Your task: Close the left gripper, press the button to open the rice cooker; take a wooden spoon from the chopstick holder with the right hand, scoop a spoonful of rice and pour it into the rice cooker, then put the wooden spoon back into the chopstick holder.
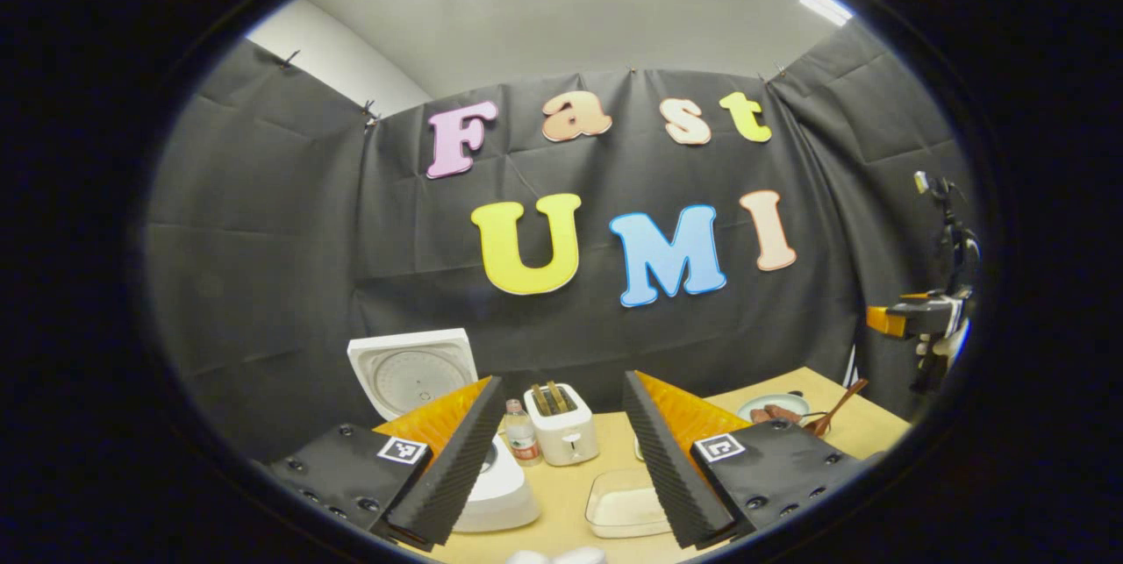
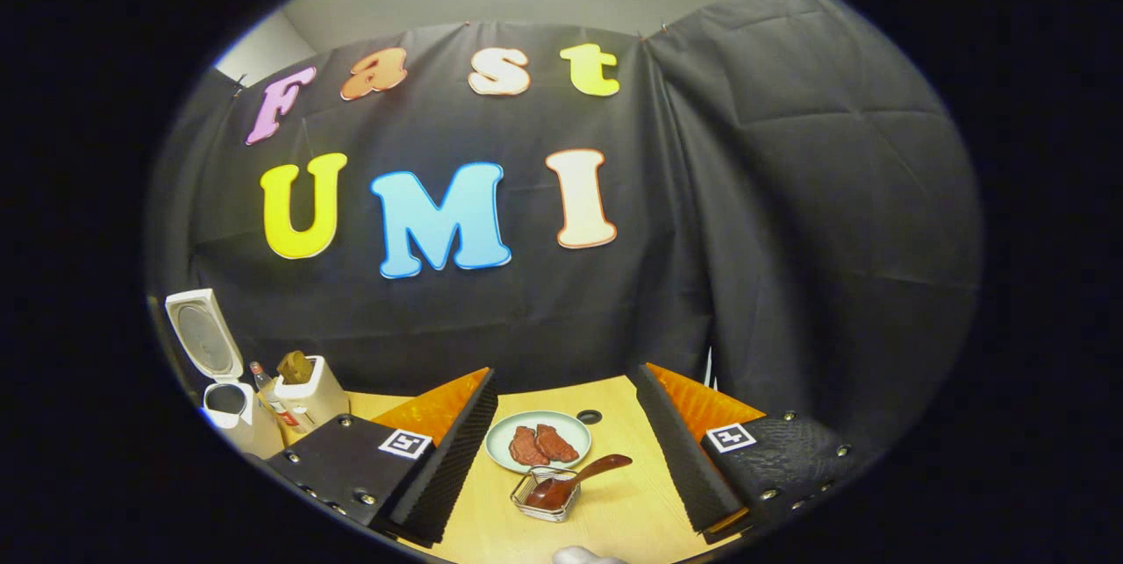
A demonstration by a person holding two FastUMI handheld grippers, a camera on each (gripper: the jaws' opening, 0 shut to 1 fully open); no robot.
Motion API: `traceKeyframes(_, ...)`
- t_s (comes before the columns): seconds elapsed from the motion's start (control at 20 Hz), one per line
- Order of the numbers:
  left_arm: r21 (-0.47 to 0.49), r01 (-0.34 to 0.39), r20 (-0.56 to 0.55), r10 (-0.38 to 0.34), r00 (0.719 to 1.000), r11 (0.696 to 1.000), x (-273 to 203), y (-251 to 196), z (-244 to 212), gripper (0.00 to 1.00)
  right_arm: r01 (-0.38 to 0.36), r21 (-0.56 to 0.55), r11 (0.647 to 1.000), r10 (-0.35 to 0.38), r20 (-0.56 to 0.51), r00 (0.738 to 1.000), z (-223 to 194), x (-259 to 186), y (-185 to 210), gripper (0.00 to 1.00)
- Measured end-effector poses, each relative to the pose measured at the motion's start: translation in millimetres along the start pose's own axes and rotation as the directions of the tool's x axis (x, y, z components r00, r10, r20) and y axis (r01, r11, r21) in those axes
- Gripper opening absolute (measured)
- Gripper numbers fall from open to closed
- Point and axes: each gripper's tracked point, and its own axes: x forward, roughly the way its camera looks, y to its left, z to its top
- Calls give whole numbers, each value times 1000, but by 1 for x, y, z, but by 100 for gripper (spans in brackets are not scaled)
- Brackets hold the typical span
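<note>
The white rice cooker stands at the table's left with its lid up, behind my left finger; it also stands far left in the right gripper view. My left gripper is open and holds nothing. A clear shallow box with pale contents lies between its fingers. The wooden spoon rests with its bowl in the wire chopstick holder, handle pointing up and right. My right gripper hangs open above the table, behind and over the holder; it appears far right in the left gripper view.
A white toaster and a small bottle stand beside the cooker. A plate with two meat slices lies behind the holder. A round hole shows in the wooden table. Black cloth closes the back and sides.
</note>
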Motion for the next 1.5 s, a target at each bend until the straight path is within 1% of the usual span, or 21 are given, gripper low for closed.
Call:
traceKeyframes(0.2, -19, 9, 7, -9, 1000, 1000, 3, 19, 4, 94, -55, -25, 998, 56, 54, 997, 14, -62, 46, 98)
traceKeyframes(0.25, -18, 8, 6, -8, 1000, 1000, 3, 24, 3, 94, -72, -22, 997, 73, 55, 996, 10, -74, 57, 98)
traceKeyframes(0.3, -14, 6, 3, -6, 1000, 1000, 4, 29, 0, 94, -86, -23, 996, 87, 49, 995, 5, -84, 66, 100)
traceKeyframes(0.35, -11, 3, 2, -3, 1000, 1000, 6, 35, -1, 94, -93, -25, 995, 94, 39, 995, 1, -93, 72, 97)
traceKeyframes(0.5, -8, -17, 5, 17, 1000, 1000, 10, 58, -1, 94, -110, -5, 994, 110, 3, 994, -7, -106, 87, 98)
traceKeyframes(0.65, -3, -58, 13, 58, 998, 998, 30, 89, 3, 94, -111, 6, 994, 111, 1, 994, -3, -109, 96, 98)
traceKeyframes(0.75, 10, -98, 21, 98, 995, 995, 55, 118, 14, 94, -118, -1, 993, 118, -2, 993, -3, -108, 104, 97)
traceKeyframes(0.8, 10, -126, 26, 126, 992, 992, 68, 134, 18, 96, -120, -6, 993, 120, -7, 993, -3, -108, 106, 98)
traceKeyframes(0.85, 4, -151, 28, 151, 988, 988, 83, 151, 25, 94, -124, -8, 992, 124, -15, 992, -5, -107, 110, 98)
traceKeyframes(0.95, -13, -192, 41, 193, 980, 981, 110, 182, 38, 95, -128, -5, 992, 127, -29, 991, -6, -103, 116, 98)
traceKeyframes(1.1, -26, -229, 51, 230, 972, 973, 151, 216, 51, 94, -132, 18, 991, 132, -54, 990, -9, -97, 123, 98)
traceKeyframes(1.15, -22, -242, 53, 242, 969, 970, 167, 227, 55, 95, -129, 18, 991, 130, -61, 990, -11, -94, 124, 98)
traceKeyframes(1.25, -28, -263, 43, 264, 964, 964, 196, 247, 54, 94, -127, 14, 992, 128, -73, 989, -12, -88, 128, 98)
traceKeyframes(1.35, -54, -281, 24, 283, 959, 958, 226, 267, 51, 94, -123, 6, 992, 123, -82, 989, -13, -82, 131, 98)
traceKeyframes(1.5, -55, -320, -24, 320, 947, 946, 272, 297, 30, 94, -125, 2, 992, 125, -106, 986, -17, -74, 138, 98)
